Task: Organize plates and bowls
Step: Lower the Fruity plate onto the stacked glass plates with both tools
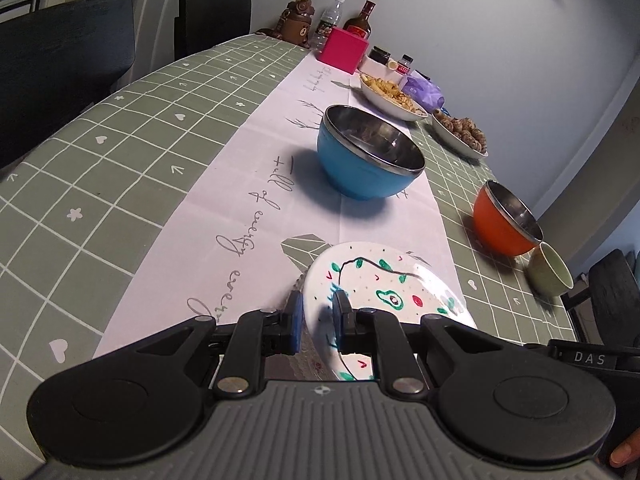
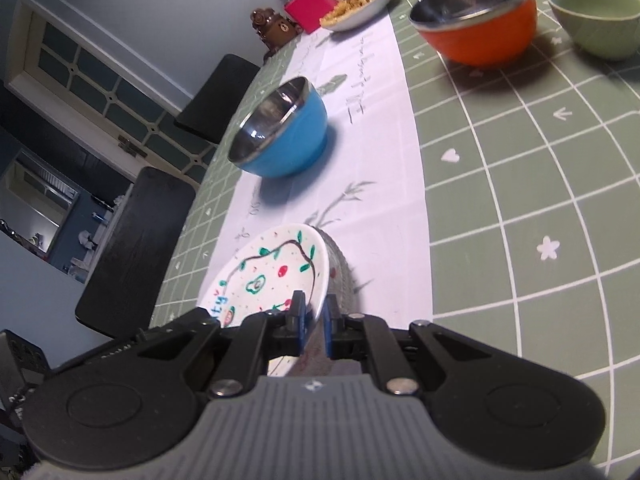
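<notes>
A white plate with painted avocado and leaf patterns (image 1: 384, 288) sits near the table's front; it also shows in the right wrist view (image 2: 276, 272). My left gripper (image 1: 318, 320) is shut on its left rim. My right gripper (image 2: 315, 322) is shut on its right rim. A second, grey ribbed plate (image 2: 340, 268) lies under it. Beyond stand a blue steel-lined bowl (image 1: 368, 156) (image 2: 280, 136), an orange steel-lined bowl (image 1: 504, 220) (image 2: 480, 20) and a small pale green bowl (image 1: 548, 272) (image 2: 596, 16).
Two white dishes of food (image 1: 392, 94) (image 1: 460, 134) sit farther back, with a pink box (image 1: 343, 50), bottles (image 1: 358, 20) and a bear figure (image 1: 296, 20) at the far end. Black chairs (image 1: 68, 64) line the left side. A white runner (image 1: 256, 200) crosses the green checked tablecloth (image 1: 100, 160).
</notes>
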{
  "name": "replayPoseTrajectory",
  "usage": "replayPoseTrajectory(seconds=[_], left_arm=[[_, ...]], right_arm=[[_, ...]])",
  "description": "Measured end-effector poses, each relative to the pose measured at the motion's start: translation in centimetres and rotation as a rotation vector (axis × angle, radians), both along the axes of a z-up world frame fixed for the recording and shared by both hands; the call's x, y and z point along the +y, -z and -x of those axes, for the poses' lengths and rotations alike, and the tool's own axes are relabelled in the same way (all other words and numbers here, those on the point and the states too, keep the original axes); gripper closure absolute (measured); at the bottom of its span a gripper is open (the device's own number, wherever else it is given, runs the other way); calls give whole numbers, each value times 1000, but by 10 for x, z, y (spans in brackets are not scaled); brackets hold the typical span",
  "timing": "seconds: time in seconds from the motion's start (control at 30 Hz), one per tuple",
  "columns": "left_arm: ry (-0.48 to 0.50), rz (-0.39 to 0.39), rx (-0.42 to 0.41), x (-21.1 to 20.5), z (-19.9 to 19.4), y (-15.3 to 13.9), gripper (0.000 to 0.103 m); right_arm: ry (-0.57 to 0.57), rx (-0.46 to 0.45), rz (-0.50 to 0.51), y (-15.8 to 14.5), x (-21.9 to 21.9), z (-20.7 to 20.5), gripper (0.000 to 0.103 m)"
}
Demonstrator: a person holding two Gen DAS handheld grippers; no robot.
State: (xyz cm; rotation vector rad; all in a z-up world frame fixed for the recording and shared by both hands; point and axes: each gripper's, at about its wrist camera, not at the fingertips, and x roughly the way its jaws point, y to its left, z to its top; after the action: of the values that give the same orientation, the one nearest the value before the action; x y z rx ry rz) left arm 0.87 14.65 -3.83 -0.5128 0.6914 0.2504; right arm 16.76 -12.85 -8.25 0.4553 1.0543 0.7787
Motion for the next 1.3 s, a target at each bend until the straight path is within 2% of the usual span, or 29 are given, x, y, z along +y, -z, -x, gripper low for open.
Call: replayPoseTrajectory(seconds=[0.17, 0.33, 0.67, 0.97, 1.17, 1.3], left_arm=[[-6, -3, 23, 0, -3, 5, 86], [-13, -19, 44, -1, -3, 7, 86], [-15, -34, 68, -3, -5, 9, 83], [-5, -82, 71, -8, -6, 8, 82], [16, -105, 79, -12, -8, 8, 82], [26, -148, 84, -17, -9, 8, 82]], right_arm=[[-6, -22, 12, -1, 4, 0, 96], [-48, -106, 85, -10, 14, 8, 95], [-78, -186, 154, -15, 23, 14, 93], [-102, -282, 223, -19, 33, 22, 91], [-101, -311, 252, -21, 35, 24, 90], [-110, -354, 276, -23, 37, 26, 90]])
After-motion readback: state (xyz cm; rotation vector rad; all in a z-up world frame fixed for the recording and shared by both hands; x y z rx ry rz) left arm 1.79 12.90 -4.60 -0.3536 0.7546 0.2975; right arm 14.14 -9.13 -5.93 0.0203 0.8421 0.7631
